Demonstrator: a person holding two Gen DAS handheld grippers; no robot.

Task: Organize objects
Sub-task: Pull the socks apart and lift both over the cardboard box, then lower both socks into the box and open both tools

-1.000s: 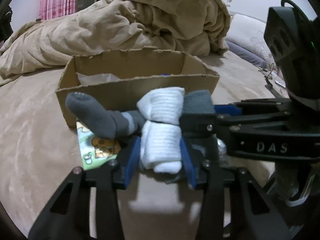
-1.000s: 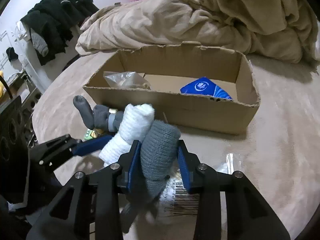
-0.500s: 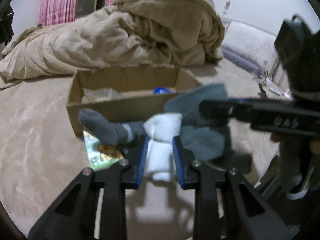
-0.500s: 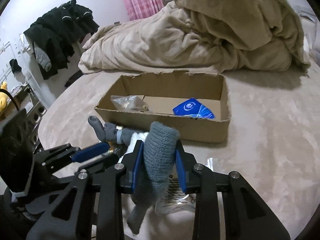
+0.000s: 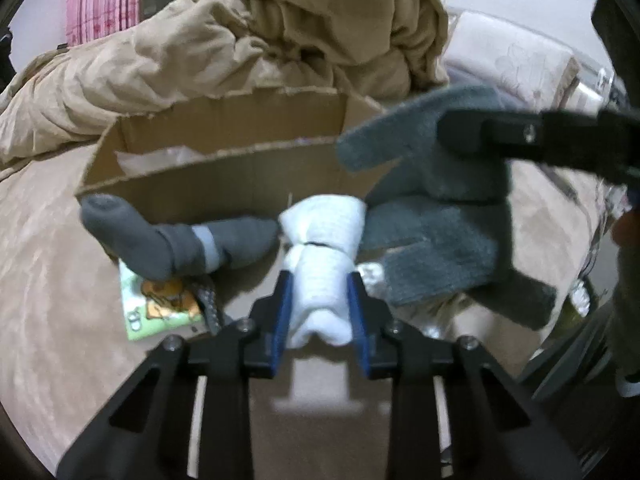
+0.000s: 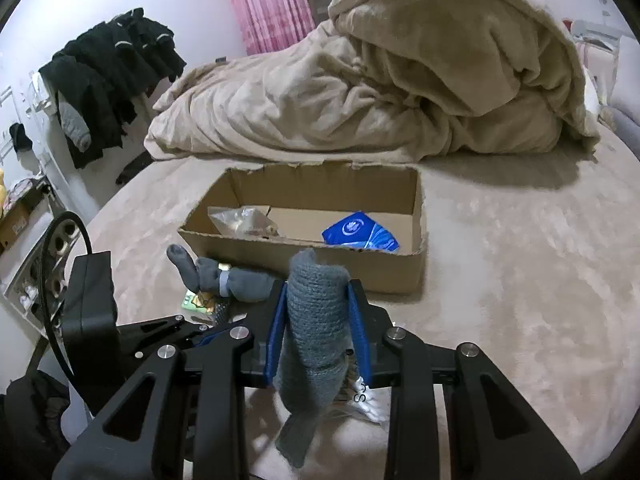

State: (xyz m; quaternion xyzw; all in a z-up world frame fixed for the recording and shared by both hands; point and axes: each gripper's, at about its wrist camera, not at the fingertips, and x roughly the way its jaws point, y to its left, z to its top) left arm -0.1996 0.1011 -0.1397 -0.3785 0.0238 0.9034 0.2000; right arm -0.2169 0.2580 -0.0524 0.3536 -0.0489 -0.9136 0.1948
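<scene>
The left gripper is closed on a white sock. The sock is squeezed between the two blue pads, and its rolled top sticks out past the tips. The jaws were being closed more just now, with the sock between them.

The right gripper is closed on a gray knit sock. The sock is folded over the pads, and its loose end hangs down below them. In the left view this sock is seen held up off the bed, just to the right of the white sock.

A dark gray sock with a pale band is seen lying just left of the white sock. It lies against the near wall of a cardboard box. A small green packet is tucked under it. A shiny wrapper lies on the bed below the gray knit sock.

The box is open at the top, and its edges are torn and rough. A clear bag is seen in its left end and a blue pack in its right end. Bare floor is left in the middle of the box.

A flat tan bed cover is spread wide to the right of the box. A big heap of blanket is piled behind the box.
</scene>
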